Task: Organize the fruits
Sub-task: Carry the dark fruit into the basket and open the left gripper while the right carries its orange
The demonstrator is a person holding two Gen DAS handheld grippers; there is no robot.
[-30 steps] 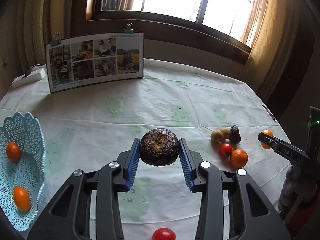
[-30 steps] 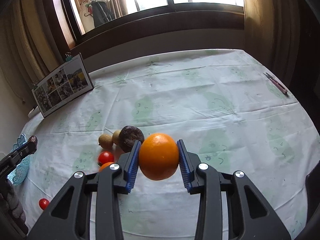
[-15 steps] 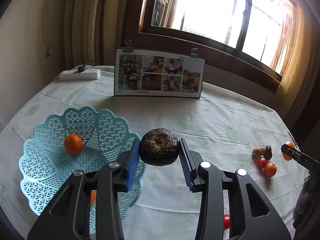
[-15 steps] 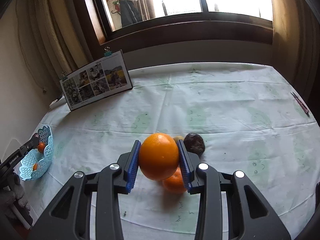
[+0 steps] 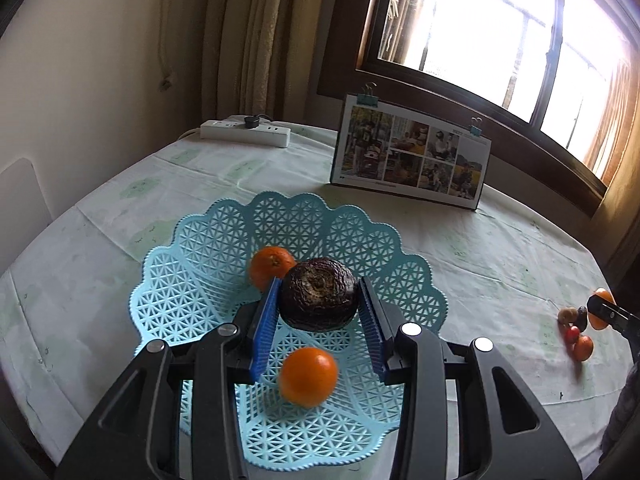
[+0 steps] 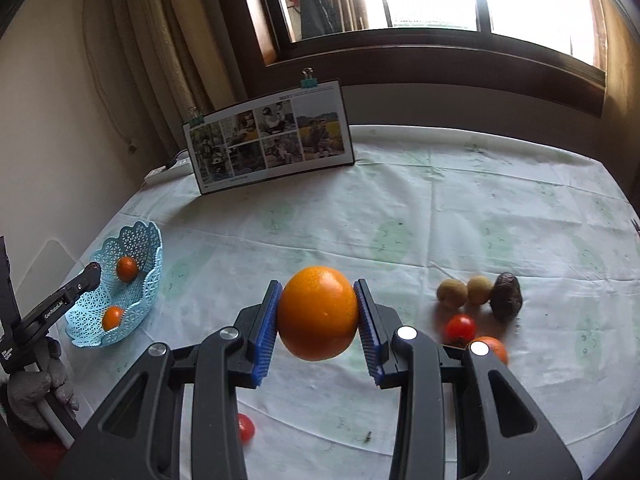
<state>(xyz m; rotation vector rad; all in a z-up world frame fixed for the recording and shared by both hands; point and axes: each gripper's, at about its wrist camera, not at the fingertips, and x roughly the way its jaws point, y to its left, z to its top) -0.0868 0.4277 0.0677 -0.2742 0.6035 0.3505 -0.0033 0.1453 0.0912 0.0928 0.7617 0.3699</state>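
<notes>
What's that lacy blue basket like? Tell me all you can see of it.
The basket is light blue, apparently plastic, pierced all over in a lattice of small triangles, with a scalloped rim flaring outward. It sits upright on the pale tablecloth near the table's edge. Two oranges lie in it. The left gripper hovers above, holding a dark wrinkled fruit.
</notes>
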